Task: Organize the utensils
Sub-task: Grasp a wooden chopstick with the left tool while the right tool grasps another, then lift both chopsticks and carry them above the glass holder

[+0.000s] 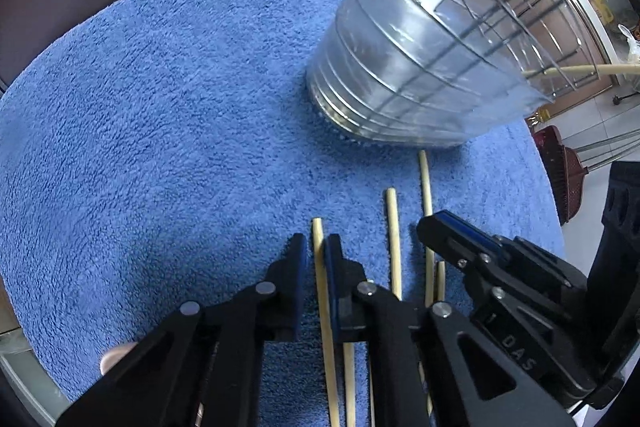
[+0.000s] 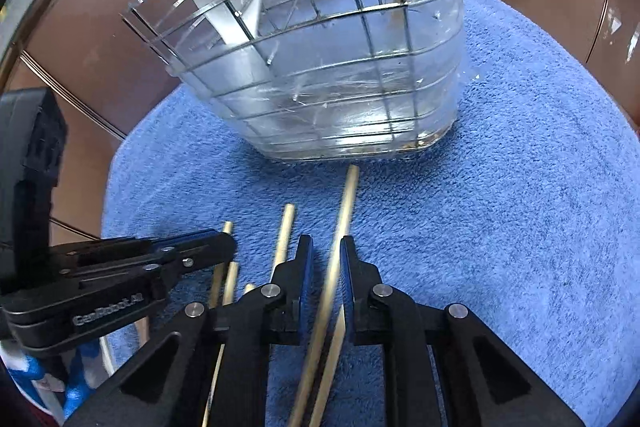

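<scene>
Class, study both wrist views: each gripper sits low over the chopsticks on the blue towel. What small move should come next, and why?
Probably lift both grippers straight up. The left gripper is shut on a chopstick, the right gripper on another chopstick, both lying on the towel; raising them clears the loose sticks before the caddy.

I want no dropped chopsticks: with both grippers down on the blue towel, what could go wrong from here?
1. The left gripper pinches its chopstick near one end, so it may swing or slip when lifted.
2. The right gripper holds a chopstick among close neighbours, which could get dragged.
3. The caddy has wire dividers that a tilted stick might catch.
</scene>
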The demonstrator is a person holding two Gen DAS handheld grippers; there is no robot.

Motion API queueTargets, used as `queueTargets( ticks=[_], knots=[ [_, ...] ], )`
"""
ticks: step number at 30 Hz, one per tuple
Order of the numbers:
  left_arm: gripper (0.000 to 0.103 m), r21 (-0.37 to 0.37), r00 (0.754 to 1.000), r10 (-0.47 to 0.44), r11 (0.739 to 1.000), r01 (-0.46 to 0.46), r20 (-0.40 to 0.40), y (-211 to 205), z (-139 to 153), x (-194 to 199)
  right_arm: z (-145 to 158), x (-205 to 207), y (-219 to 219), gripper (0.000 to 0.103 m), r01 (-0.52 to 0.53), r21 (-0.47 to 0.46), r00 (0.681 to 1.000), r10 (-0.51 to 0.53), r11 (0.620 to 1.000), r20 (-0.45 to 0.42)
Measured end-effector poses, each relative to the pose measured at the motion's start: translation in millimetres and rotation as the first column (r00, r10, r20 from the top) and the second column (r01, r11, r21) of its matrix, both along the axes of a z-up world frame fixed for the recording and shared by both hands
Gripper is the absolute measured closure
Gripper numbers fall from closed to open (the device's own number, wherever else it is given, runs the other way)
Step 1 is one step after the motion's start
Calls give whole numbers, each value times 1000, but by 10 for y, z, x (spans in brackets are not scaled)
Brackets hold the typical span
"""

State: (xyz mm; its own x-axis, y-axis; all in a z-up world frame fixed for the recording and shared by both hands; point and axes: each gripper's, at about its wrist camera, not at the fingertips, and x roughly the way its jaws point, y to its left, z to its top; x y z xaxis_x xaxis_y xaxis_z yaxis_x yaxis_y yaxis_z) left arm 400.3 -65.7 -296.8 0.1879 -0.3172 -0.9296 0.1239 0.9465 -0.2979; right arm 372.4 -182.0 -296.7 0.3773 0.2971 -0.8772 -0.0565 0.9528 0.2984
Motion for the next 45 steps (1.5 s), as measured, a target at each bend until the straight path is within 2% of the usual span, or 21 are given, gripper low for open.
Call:
queueTargets(
  ticks=[11,18,24,27,34,45],
  knots=[
    [95,41,1000,-20,999,20,6,-192,-8,-27,-76,28,180,95,38,-27,999,-38,999,-1],
    [97,25,1000,-18,1000,17,18,-119,-11,-34,-68,-11,186,97,64,25,998,-65,998,17],
    [98,1,998,2,1000,-2,61,23,63,-97,85,-112,138,98,44,74,998,-48,996,48],
    [98,-22,993,20,1000,-18,113,96,193,-178,191,-187,177,98,22,87,997,-29,996,75],
    [99,-53,959,40,998,-26,281,251,668,-561,539,-541,152,98,-17,89,983,0,996,182],
    [99,-138,883,123,988,-67,453,412,1315,-1136,1172,-1178,-3,98,-10,89,937,-22,996,350]
  ],
)
